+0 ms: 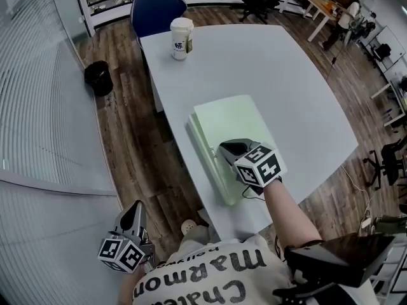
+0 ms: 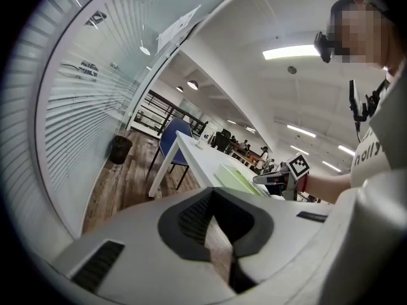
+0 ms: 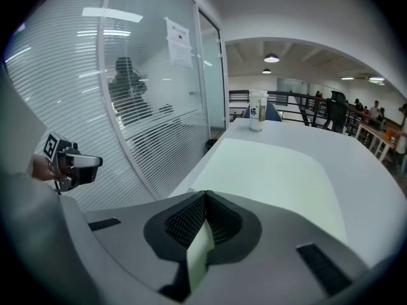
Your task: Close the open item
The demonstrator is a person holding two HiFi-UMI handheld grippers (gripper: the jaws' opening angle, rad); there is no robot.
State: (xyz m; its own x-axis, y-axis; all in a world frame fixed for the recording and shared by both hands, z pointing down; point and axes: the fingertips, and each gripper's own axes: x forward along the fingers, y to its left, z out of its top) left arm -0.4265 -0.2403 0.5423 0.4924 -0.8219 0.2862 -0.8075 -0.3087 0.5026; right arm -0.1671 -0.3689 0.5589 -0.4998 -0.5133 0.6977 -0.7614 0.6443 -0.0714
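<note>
A pale green folder (image 1: pixel 235 126) lies flat on the white table (image 1: pixel 286 68), its thick side toward the table's left edge. My right gripper (image 1: pixel 224 150) sits at the folder's near left corner. In the right gripper view the right gripper (image 3: pixel 205 199) is shut on a thin pale green edge of the folder (image 3: pixel 280 176), whose cover stretches flat ahead. My left gripper (image 1: pixel 135 213) hangs off the table, low by the person's left side, over the wooden floor. The left gripper (image 2: pixel 213 199) is shut with nothing between its fingers.
A white paper cup (image 1: pixel 181 38) stands at the table's far end, with a blue chair (image 1: pixel 158 8) behind it. A black bin (image 1: pixel 98 78) sits on the floor by the glass wall with blinds (image 1: pixel 38 107) on the left. Desks and office chairs fill the far right.
</note>
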